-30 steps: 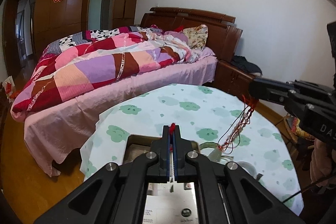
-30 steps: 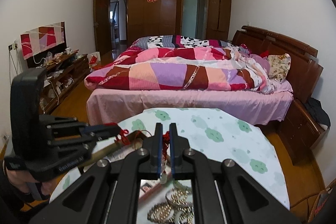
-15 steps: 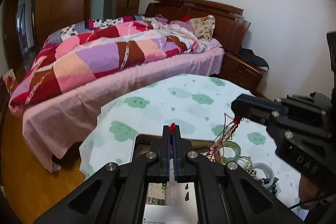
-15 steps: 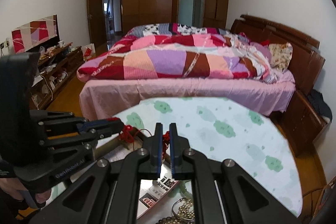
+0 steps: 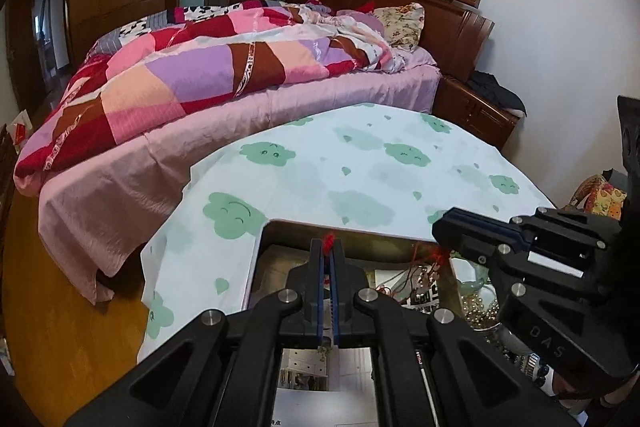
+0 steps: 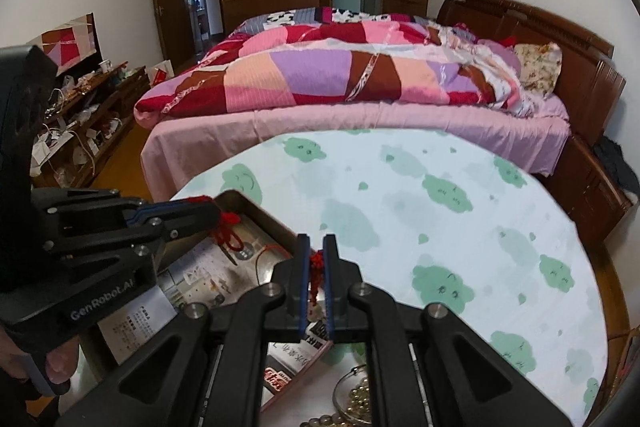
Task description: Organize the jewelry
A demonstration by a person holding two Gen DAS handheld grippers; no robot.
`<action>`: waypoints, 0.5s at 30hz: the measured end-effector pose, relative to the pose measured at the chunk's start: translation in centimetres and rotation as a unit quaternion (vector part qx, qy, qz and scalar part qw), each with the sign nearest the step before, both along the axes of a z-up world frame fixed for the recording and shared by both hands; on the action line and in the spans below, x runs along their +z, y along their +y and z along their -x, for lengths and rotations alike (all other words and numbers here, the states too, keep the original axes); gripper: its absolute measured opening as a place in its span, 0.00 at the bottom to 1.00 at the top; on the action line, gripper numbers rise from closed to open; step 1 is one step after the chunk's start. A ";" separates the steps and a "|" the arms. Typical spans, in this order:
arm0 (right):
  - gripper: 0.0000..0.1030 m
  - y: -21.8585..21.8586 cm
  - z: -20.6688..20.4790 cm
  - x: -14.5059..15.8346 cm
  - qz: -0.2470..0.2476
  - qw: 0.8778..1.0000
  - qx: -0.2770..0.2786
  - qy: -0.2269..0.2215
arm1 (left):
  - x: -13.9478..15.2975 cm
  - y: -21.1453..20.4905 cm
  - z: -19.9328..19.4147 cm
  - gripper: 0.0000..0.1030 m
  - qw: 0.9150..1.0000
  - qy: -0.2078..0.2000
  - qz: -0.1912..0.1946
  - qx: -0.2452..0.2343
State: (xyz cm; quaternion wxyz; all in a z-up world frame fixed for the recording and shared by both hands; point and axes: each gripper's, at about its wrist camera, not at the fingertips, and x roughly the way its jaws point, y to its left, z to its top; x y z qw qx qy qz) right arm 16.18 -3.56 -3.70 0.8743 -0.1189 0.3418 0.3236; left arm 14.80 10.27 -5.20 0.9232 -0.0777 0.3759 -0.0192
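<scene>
Both grippers work above a metal tray (image 6: 236, 195) at the table's (image 5: 360, 163) near-left edge; bare cloud-print cloth spreads toward twelve and three o'clock. Left gripper (image 5: 329, 247) and right gripper (image 6: 315, 259) each pinch one end of a thin red cord necklace (image 6: 230, 233), knotted, drooping into the tray over printed paper (image 6: 200, 279). At six o'clock, a glass dish (image 6: 356, 393) holds pearly beads.
</scene>
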 end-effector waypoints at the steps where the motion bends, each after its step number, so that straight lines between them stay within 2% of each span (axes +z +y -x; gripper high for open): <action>1: 0.10 0.1 0.0 -0.1 0.006 1.000 -0.001 0.001 | -0.1 0.1 -0.1 0.04 1.000 0.005 0.002 0.003; 3: 0.17 0.0 -0.2 -0.4 0.012 1.000 -0.007 -0.001 | -0.2 0.0 -0.1 0.11 1.000 0.008 0.001 0.006; 4: 0.25 -0.1 -0.2 -0.4 0.009 1.000 -0.007 0.001 | -0.2 0.0 0.0 0.26 1.000 0.007 0.003 0.004; 5: 0.27 -0.3 -0.2 -0.4 0.006 1.000 -0.007 0.002 | -0.1 0.0 0.0 0.51 1.000 0.005 0.003 0.005; 7: 0.29 -0.7 0.1 -0.3 0.008 1.000 -0.011 -0.006 | 0.3 0.2 0.6 0.75 1.000 -0.012 0.000 0.020; 8: 0.37 -0.8 0.1 -0.2 0.008 1.000 -0.012 -0.007 | 0.8 0.3 0.9 0.76 0.999 -0.029 0.006 0.019; 10: 0.47 -1.5 0.3 0.0 0.002 1.000 -0.017 -0.008 | 1.1 0.5 1.1 0.76 0.999 -0.031 0.015 0.014; 12: 0.48 -2.3 0.8 0.3 0.001 1.000 -0.017 -0.012 | 1.4 0.6 1.4 0.76 0.999 -0.030 0.012 0.021; 15: 0.59 -4.1 1.5 0.6 0.002 1.000 -0.026 -0.014 | 1.6 0.6 2.3 0.76 0.999 -0.038 0.014 0.027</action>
